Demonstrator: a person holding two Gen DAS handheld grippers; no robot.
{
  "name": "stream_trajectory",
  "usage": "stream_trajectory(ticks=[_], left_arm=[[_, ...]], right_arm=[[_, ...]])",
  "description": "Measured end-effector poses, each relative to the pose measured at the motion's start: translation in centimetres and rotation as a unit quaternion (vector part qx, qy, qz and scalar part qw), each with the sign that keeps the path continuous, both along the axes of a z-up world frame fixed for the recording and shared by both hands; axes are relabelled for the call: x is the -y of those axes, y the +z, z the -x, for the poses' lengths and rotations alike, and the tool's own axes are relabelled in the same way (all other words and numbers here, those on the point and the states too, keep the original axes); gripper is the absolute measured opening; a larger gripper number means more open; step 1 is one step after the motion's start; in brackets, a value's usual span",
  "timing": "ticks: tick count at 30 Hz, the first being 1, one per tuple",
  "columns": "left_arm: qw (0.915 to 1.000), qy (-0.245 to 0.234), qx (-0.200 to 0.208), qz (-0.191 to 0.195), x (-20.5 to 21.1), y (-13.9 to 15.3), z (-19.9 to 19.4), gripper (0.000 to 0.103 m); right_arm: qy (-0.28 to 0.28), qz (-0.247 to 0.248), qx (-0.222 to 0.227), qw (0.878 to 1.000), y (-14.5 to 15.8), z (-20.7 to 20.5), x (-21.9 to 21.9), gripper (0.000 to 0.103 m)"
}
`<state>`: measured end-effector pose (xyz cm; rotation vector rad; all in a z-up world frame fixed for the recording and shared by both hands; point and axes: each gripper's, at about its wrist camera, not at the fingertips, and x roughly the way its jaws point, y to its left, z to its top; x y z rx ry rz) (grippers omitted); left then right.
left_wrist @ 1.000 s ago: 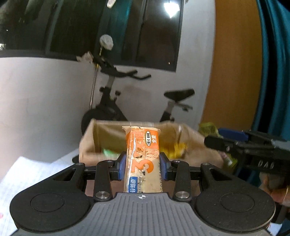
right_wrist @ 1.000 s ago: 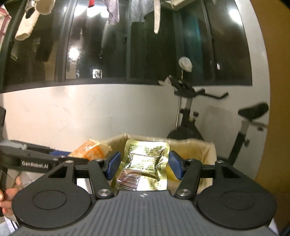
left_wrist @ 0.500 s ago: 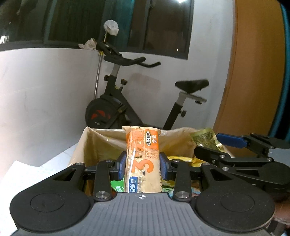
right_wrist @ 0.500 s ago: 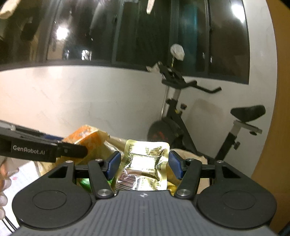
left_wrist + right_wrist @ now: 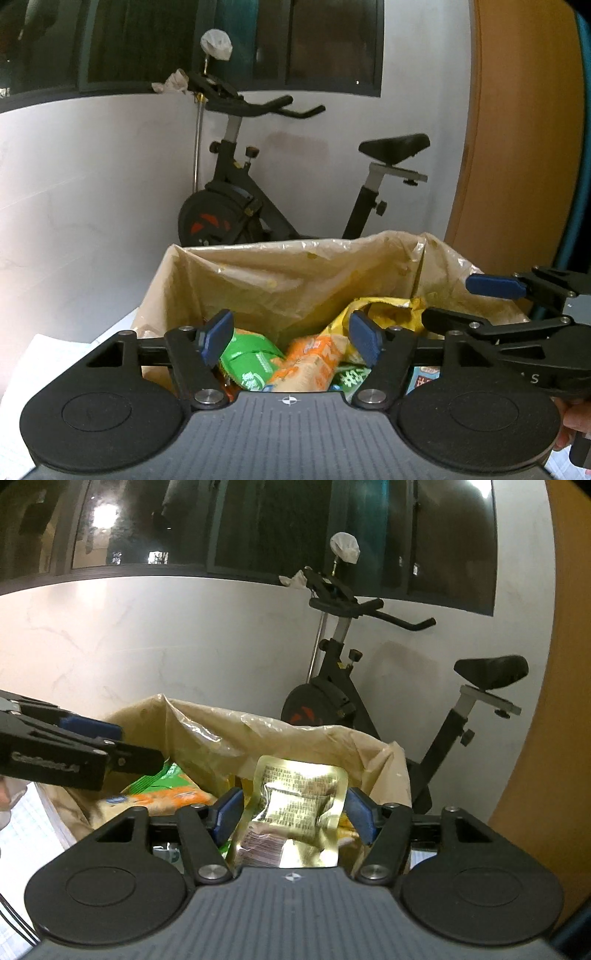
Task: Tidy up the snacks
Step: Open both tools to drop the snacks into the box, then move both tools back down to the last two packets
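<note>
Looking through your left wrist camera, you can see what changed: the left gripper (image 5: pixel 291 341) held the orange snack bar (image 5: pixel 310 363) upright half a second ago, and its jaws have just been opening, so now they stand spread with nothing pinched. The bar lies tilted among the other packets at lower centre, inside the lined bin (image 5: pixel 295 273). That snack is delivered, by my reading. A green packet (image 5: pixel 251 360) sits just left of it and a yellow bag (image 5: pixel 384 312) to its right. The right gripper (image 5: pixel 458 299) enters from the right edge; its body covers that corner of the bin.

In your right wrist camera, the right gripper (image 5: pixel 293 814) has the gold foil pouch (image 5: pixel 295 812) between its pads at centre, above the bin's near edge. Its jaws have just been opening too, yet the pouch stands upright where it did. The right pad seems to touch the foil; a sliver of gap may show at the left pad, so you probably have it on the point of release, though I cannot tell for sure. The left gripper (image 5: pixel 122 746) crosses the left edge and hides that side of the bin. The bin's floor is buried under packets in both views.
</note>
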<state>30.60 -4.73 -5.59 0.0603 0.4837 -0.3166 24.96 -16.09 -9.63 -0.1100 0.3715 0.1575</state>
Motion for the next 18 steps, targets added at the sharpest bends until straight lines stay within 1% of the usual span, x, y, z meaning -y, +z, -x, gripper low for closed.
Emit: stream_trajectory(ticks=[3,7,12,18], left_arm=[[1.0000,-0.005,0.005,0.001,-0.2,0.2,0.4,0.072],[0.9997,-0.008,0.022,-0.012,-0.9,0.6,1.8,0.072],[0.9996,-0.010,0.027,-0.002,-2.4,1.1,3.7,0.072],[0.9992,-0.013,0.037,0.002,-4.0,1.3,6.5,0.072]], right_arm=[[0.000,-0.025,0.003,1.000,0.2,0.7,0.5,0.071],[0.007,-0.051,0.014,0.999,0.6,2.4,0.8,0.074],[0.013,-0.065,0.025,0.998,0.8,4.4,0.9,0.074],[0.020,-0.061,0.047,0.997,0.9,7.3,0.5,0.074]])
